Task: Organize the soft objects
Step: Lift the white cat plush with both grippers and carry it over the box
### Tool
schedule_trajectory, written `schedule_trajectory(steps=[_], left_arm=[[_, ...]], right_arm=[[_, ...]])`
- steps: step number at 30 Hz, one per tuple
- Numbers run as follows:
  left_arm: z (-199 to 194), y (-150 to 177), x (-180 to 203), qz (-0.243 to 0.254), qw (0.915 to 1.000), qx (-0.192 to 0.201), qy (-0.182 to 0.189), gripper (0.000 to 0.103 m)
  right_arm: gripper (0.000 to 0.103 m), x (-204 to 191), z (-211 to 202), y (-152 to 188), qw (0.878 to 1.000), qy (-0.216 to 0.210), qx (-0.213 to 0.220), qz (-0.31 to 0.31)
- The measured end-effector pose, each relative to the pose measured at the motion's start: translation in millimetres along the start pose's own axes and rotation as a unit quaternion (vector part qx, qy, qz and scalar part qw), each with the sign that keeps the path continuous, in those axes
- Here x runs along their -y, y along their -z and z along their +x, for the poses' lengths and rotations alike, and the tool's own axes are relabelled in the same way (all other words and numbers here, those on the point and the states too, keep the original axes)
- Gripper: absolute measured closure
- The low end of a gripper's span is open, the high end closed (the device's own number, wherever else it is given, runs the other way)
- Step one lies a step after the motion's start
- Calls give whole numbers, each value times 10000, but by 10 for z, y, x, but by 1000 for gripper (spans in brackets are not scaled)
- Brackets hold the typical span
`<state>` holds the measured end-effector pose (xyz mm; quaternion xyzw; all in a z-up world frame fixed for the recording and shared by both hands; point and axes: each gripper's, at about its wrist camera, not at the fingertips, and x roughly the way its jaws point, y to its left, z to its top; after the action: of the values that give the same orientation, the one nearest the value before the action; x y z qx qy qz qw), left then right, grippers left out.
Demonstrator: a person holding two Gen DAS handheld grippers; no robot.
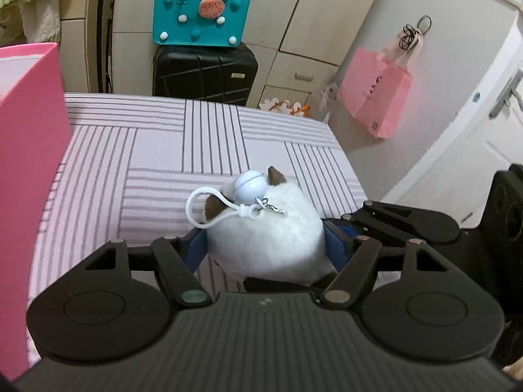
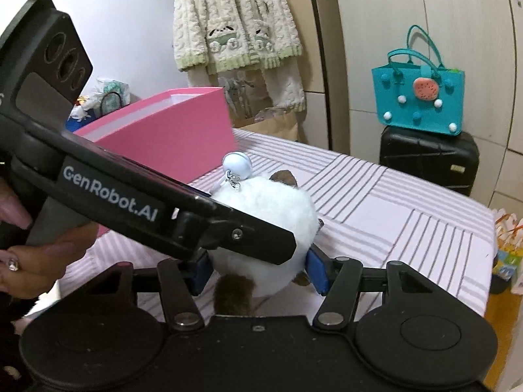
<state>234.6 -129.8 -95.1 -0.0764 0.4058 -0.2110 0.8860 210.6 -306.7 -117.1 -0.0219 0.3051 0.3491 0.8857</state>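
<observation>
Striped surface: pink-and-white striped cover, a bed or a covered tabletop, you cannot tell which; it carries the box and lies under the toy.
Pink box: open-topped, standing at the left end of the striped surface; the right wrist view shows a pale lining but not its floor, so what it already holds is hidden.
Left hand-held gripper: your blue pads press on both sides of the white plush, pinching it.
Right hand-held gripper: its blue pads also bear on the plush from either side, so both tools seem to clamp the same toy; the left tool's black body crosses over the top of it.
Plush keychain: a white fluffy ball with brown ears, held between the two tools, seemingly just above the cover, near the box but not in it.
Bell: pale blue, with a white plastic loop, sitting on top of the plush.
Progress: judged from this, the toy is picked but not yet stowed; carrying it left and dropping it into the box remains. No other loose soft item shows on the cover.
Left view only: the loop, a pink paper bag on the door.
Right view only: a brown tail patch at the toy's near side, your left hand, a hanging fleece jacket.
</observation>
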Motion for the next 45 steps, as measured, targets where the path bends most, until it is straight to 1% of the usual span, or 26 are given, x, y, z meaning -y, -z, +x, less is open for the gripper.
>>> schedule_trajectory(steps=[3, 5, 8, 11, 13, 17, 18, 21, 25, 27, 29, 34, 39, 42, 45], left_arm=[[-167, 61, 5, 49, 9999, -103, -83, 31], [-294, 118, -20, 50, 9999, -97, -52, 31], [-449, 185, -82, -17, 9999, -126, 72, 31], [-587, 245, -237, -256, 9989, -262, 302, 31], [-691, 289, -317, -287, 9985, -317, 343, 31], [-944, 401, -393, -11, 9990, -324, 317, 31], [-1003, 420, -404, 68, 9988, -346, 339, 32], [-1169, 440, -450, 264, 9975, -468, 459, 32], [-1444, 447, -528, 357, 9960, -551, 601, 32], [-1589, 441, -563, 468, 9958, -504, 611, 32], [-1730, 430, -613, 516, 9958, -437, 612, 32], [-2021, 399, -765, 439, 9970, -212, 604, 32], [-2286, 371, -845, 479, 9980, 187, 355, 31], [-2439, 339, -876, 508, 9974, 470, 184, 31], [-2555, 276, -930, 469, 9966, 671, 86, 31]], right_arm=[[37, -165, -56, 28, 10000, -73, -30, -27], [37, -287, -101, 38, 9999, -85, -9, -75], [36, -459, -172, 42, 9999, -89, -1, -123], [36, -624, -217, 55, 9997, -144, -25, -190], [35, -740, -226, 64, 9996, -219, -39, -153], [37, -993, -227, 55, 9995, -305, -59, -59], [37, -1069, -232, 43, 9995, -280, -92, -83], [37, -1274, -252, -17, 9990, -254, -368, 30], [37, -1480, -334, -101, 9982, -333, -454, 195], [37, -1544, -351, -159, 9972, -446, -494, 335], [37, -1645, -364, -228, 9968, -524, -501, 346], [37, -1926, -364, -402, 9980, -512, -372, -51], [37, -2090, -305, -605, 9977, -571, -164, -330], [37, -2178, -281, -729, 9970, -599, 0, -481], [37, -2243, -251, -869, 9960, -641, 123, -610]])
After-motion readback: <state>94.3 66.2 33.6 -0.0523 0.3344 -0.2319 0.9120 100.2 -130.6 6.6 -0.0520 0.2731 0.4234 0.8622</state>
